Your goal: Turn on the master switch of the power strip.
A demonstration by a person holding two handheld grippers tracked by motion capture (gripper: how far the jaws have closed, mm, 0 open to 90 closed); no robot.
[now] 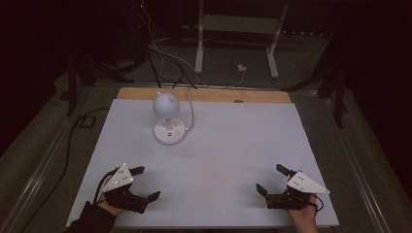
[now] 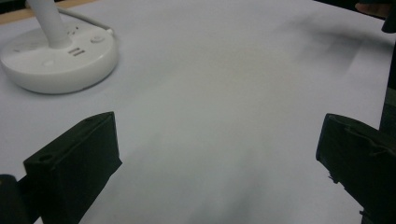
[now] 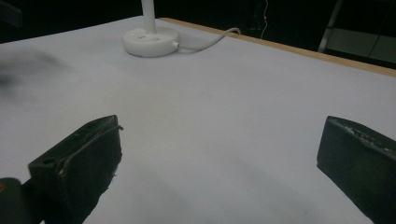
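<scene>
From the high view, the white desk lamp (image 1: 167, 121) stands upright toward the far edge of the counter (image 1: 233, 145), left of its middle, its round base flat on the white sheet and its cord trailing off over the far edge; the left gripper (image 1: 148, 183) and the right gripper (image 1: 272, 180) rest near the counter's near edge, one toward each near corner, both well apart from the lamp and with their fingers spread and nothing between them. In the left gripper view, the two black fingers (image 2: 74, 163) stand wide apart over bare sheet, and the lamp's base (image 2: 58, 63) with its small buttons lies ahead toward the far left. In the right gripper view, the fingers (image 3: 79, 161) are likewise spread and empty, the lamp (image 3: 150, 41) far off by the far edge. I judge this the starting step: no reach has begun. The next move likely calls for the left gripper, being nearer, to travel forward to the base or stem.
</scene>
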